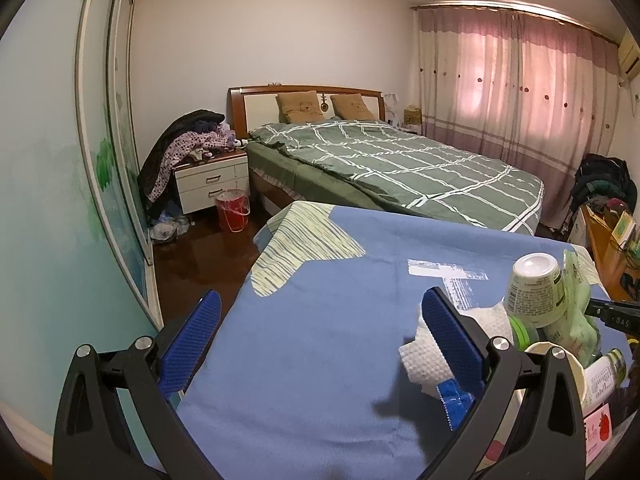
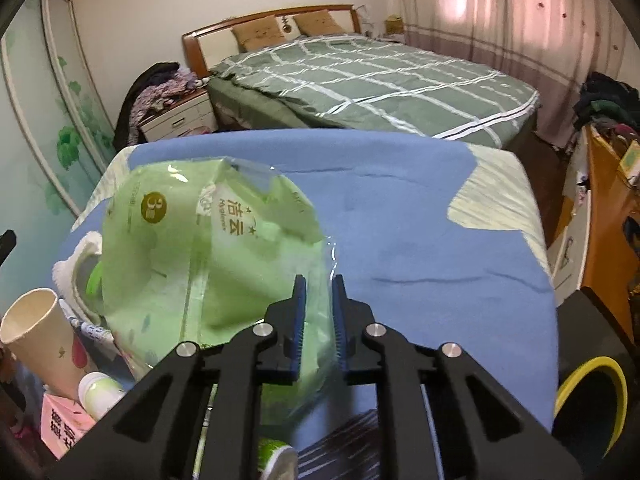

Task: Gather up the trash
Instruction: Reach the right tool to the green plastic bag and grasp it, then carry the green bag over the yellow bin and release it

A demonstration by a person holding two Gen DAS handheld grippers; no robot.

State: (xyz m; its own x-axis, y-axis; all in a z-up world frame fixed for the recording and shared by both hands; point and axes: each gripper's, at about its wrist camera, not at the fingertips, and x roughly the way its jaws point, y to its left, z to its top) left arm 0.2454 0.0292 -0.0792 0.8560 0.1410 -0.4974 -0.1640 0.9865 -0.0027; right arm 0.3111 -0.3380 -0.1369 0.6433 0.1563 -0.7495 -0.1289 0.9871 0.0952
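Right gripper (image 2: 319, 286): fingers pinched on the edge of the green plastic wrapper (image 2: 208, 248), which spreads left and forward over the trash pile on the blue-covered counter (image 2: 420, 240). Left gripper (image 1: 320, 320): fingers spread, empty, crumpled paper towel (image 1: 420, 354) touching the right finger. Yellow-rimmed bin (image 2: 592, 396) is seen lower right, nearer the right hand.

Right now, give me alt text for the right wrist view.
The right gripper has its fingers pinched on a green plastic wrapper over a blue cloth. A paper cup and small bottles lie at left; a green bed stands behind.
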